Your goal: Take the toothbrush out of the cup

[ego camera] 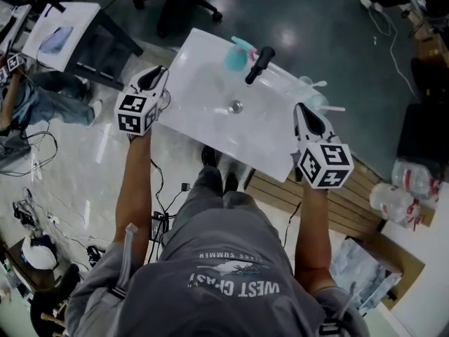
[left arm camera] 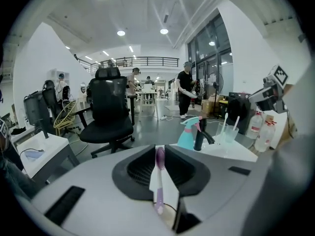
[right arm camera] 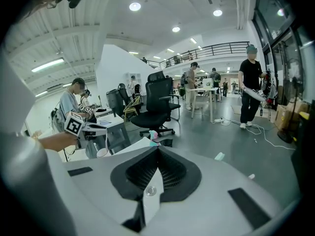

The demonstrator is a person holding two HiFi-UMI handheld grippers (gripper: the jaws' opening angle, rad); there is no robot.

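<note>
A purple toothbrush [left arm camera: 159, 181] stands upright between the jaws of my left gripper [left arm camera: 160, 150], which is shut on its handle with the bristle head at the top. In the head view my left gripper [ego camera: 157, 77] hangs over the left edge of the white sink [ego camera: 203, 121]. In the right gripper view a pale cup [right arm camera: 102, 152] sits just below the left gripper [right arm camera: 93, 128]. My right gripper [ego camera: 306, 114] is by the sink's right front corner, shut with nothing in it [right arm camera: 157, 149].
A black faucet [ego camera: 258, 63] and a teal spray bottle [ego camera: 237, 55] stand at the sink's far edge. A clear cup [ego camera: 317, 98] holding white toothbrushes is at the right rim. Office chairs, desks and people fill the room beyond.
</note>
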